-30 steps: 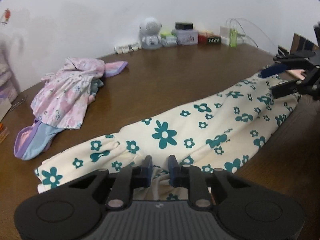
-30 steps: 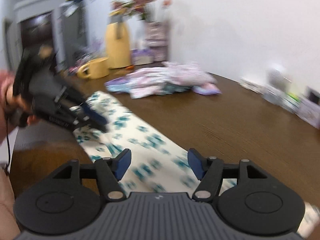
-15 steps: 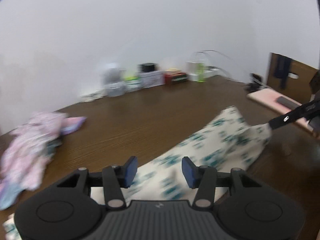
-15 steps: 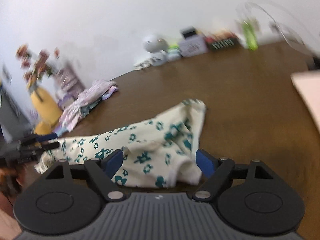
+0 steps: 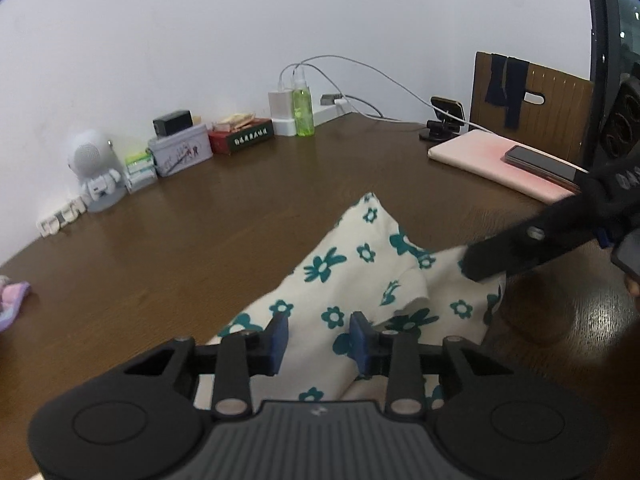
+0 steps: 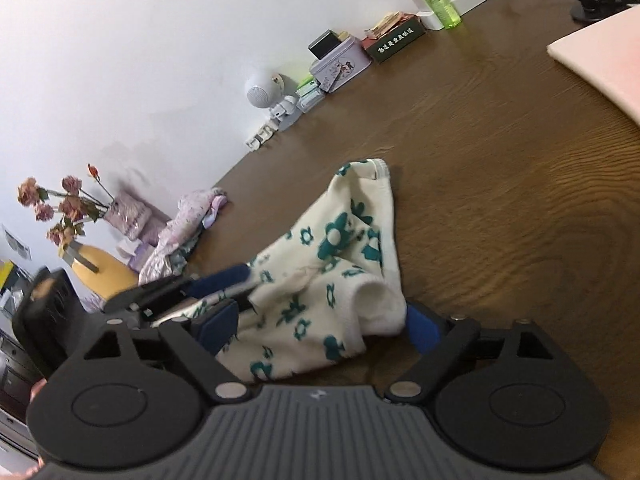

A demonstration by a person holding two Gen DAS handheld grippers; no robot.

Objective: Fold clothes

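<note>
A cream garment with teal flowers (image 5: pixel 352 264) lies bunched in loose folds on the brown table (image 5: pixel 224 216). My left gripper (image 5: pixel 319 340) is open low over its near part, and cloth shows between and under the blue pads. My right gripper (image 5: pixel 520 248) comes in from the right, one dark finger lying on the garment's right edge. In the right wrist view the right gripper (image 6: pixel 320 326) stands wide open with a rolled fold of the garment (image 6: pixel 340 248) between its fingers. The left gripper (image 6: pixel 216 288) is at the garment's left end.
A pink pad (image 5: pixel 492 160) with a phone (image 5: pixel 536 160) lies at the right, with a chair (image 5: pixel 528 96) behind it. A robot-shaped speaker (image 5: pixel 94 164), a tin (image 5: pixel 180 152) and a green bottle (image 5: pixel 303 108) line the wall. Pink clothes (image 6: pixel 184 232) and a yellow vase (image 6: pixel 104 276) are at the far left.
One second ago my left gripper was shut on the stretched-out garment; it has opened. The garment's left end has been carried over towards the right and now lies bunched between both grippers.
</note>
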